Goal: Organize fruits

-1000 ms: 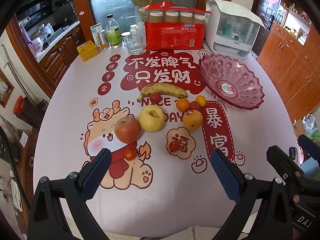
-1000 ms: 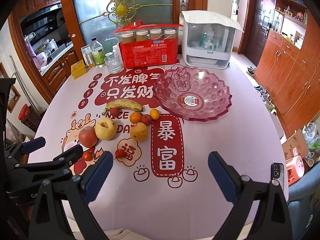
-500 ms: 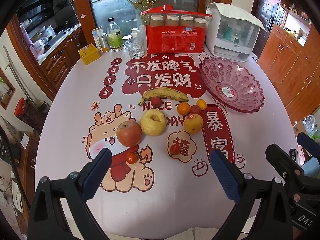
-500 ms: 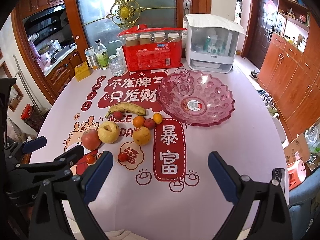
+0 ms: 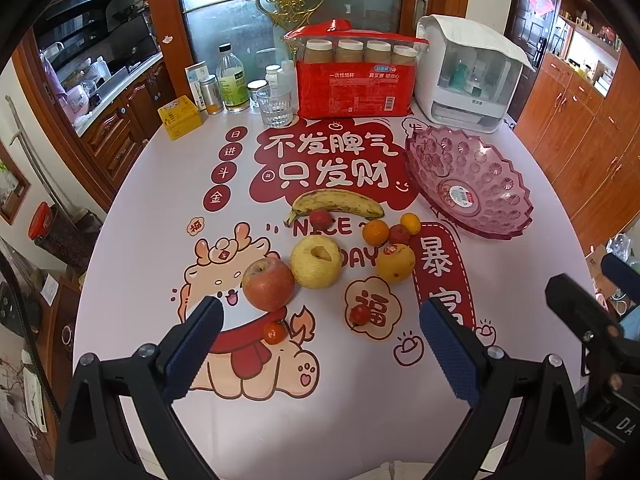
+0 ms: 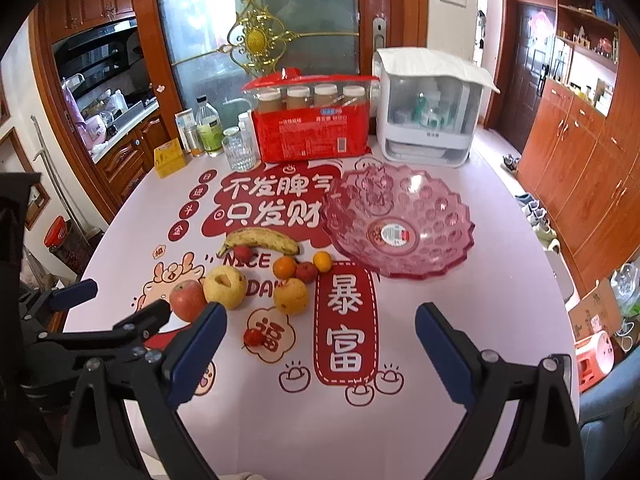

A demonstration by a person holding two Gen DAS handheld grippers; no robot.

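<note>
Now both my grippers, left gripper (image 5: 320, 344) & right gripper (image 6: 320, 344), have edged nearer the fruit, jaws wide, empty; pink glass bowl (image 6: 436, 264) holds nothing, red apple (image 5: 268, 284) closest, prob first pick.

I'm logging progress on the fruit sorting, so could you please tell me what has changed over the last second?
Both open claws, left and right, have tilted or pulled back slightly, so the table sits lower in each view. Nothing was grasped or released. The fruit, such as the apple and banana, hasn't moved, and the bowl stays empty.
</note>
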